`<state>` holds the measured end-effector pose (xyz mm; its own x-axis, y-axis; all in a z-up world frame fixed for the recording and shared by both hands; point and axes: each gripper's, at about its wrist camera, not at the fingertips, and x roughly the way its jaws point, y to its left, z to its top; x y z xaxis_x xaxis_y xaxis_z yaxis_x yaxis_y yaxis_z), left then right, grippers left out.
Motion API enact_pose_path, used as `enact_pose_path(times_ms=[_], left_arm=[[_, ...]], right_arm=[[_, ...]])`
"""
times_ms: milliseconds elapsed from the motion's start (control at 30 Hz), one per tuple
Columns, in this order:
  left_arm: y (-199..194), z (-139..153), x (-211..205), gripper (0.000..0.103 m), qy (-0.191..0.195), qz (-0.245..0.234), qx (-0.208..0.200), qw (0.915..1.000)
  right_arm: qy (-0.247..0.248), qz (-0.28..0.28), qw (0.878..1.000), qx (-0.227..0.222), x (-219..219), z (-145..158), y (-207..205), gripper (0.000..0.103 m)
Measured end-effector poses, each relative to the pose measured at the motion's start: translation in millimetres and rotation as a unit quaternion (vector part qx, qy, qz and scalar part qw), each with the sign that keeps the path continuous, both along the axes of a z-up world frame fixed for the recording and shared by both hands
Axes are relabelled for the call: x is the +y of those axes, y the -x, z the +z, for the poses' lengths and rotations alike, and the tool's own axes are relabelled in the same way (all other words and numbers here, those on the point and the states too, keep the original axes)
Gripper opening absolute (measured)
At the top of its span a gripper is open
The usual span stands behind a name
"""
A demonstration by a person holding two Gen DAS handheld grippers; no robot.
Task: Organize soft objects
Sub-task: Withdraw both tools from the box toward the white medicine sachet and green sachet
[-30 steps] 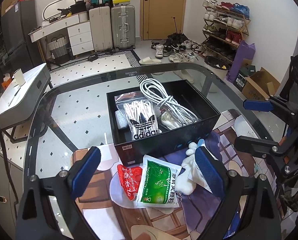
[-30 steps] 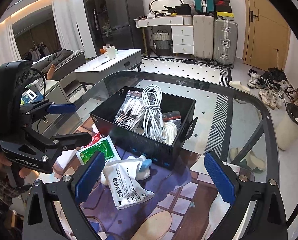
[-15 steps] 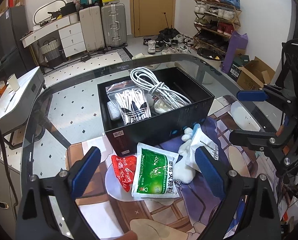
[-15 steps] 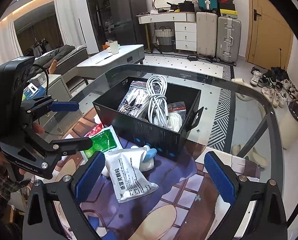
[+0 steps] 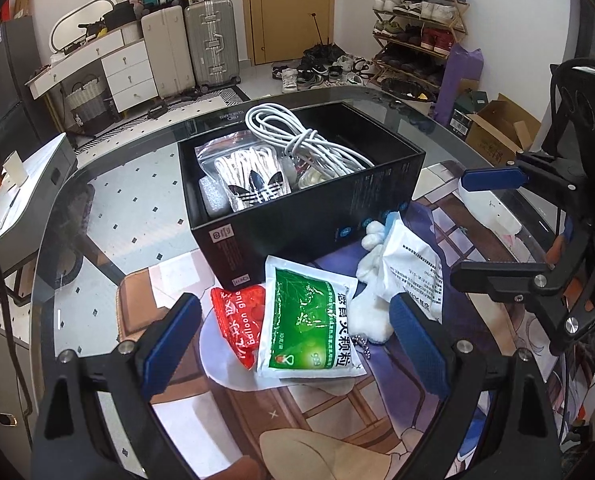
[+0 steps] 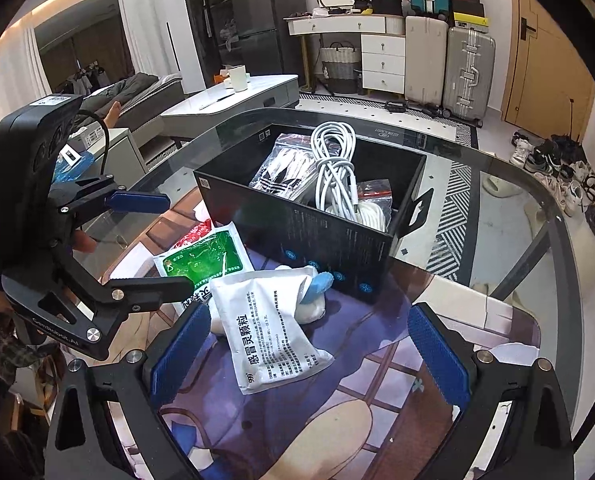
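Left gripper (image 5: 293, 342) and right gripper (image 6: 309, 350) hover level above the glass desk (image 5: 129, 196), jaws wide, holding nothing. Between them lie crinkled sachets: green packet (image 5: 307, 322), white packet (image 6: 269, 334), red balloon-glue pouch (image 5: 237, 322), beside a white plush toy (image 5: 371, 314). Behind, a rigid black box (image 5: 309, 216) holds coiled white cable (image 5: 301, 140).

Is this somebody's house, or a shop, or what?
Most likely somebody's home, a lived-in room by the front door. A shoe rack full of shoes stands beside the wooden door, suitcases line the wall, and a bed shows behind the glass table.
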<state>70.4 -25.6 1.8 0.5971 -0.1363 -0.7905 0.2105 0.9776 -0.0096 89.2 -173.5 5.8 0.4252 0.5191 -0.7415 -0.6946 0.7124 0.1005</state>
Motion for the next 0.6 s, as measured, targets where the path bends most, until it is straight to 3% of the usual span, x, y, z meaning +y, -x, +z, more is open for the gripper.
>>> enact_pose_path(times_ms=[600], left_arm=[[-1.7,-23.1,9.2,0.095,0.007,-0.011,0.021,0.9997]], right_arm=[[0.032,0.021,0.999,0.011,27.3,-33.3,4.5,0.101]])
